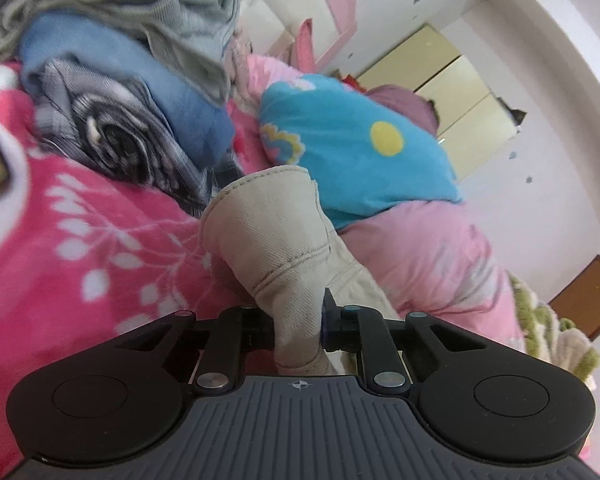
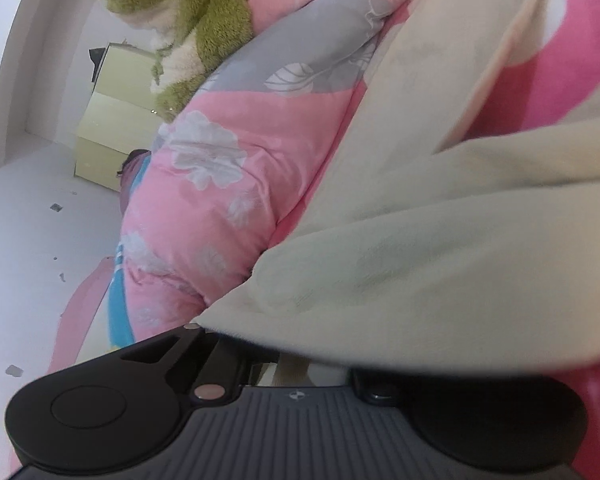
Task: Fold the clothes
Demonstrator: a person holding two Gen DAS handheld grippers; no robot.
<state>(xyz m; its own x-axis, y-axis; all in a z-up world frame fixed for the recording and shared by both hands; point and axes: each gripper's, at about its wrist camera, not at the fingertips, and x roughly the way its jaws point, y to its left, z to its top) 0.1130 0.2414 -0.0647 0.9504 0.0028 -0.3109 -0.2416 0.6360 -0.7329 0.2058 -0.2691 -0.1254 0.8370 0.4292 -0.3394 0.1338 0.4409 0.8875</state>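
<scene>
The left gripper (image 1: pixel 298 322) had its jaws clamped on a bunched fold of a beige garment (image 1: pixel 276 236), which rose ahead of it as a stiff seamed cuff or hem. In the right wrist view the same beige cloth (image 2: pixel 440 248) draped across the right gripper (image 2: pixel 300 364), hiding its jaws; they read as closed, and pale fabric showed between them, so a grip on the garment is judged likely.

The two holds on one piece suggest it was being lifted clear of the bed to spread it for folding.

The garment hung over a pink floral blanket (image 1: pixel 100 248). To the far left sat a stack of folded clothes (image 1: pixel 132 80); to the far right lay a blue cushion (image 1: pixel 356 144) and a pink quilt (image 2: pixel 220 184).

No container was in view.
</scene>
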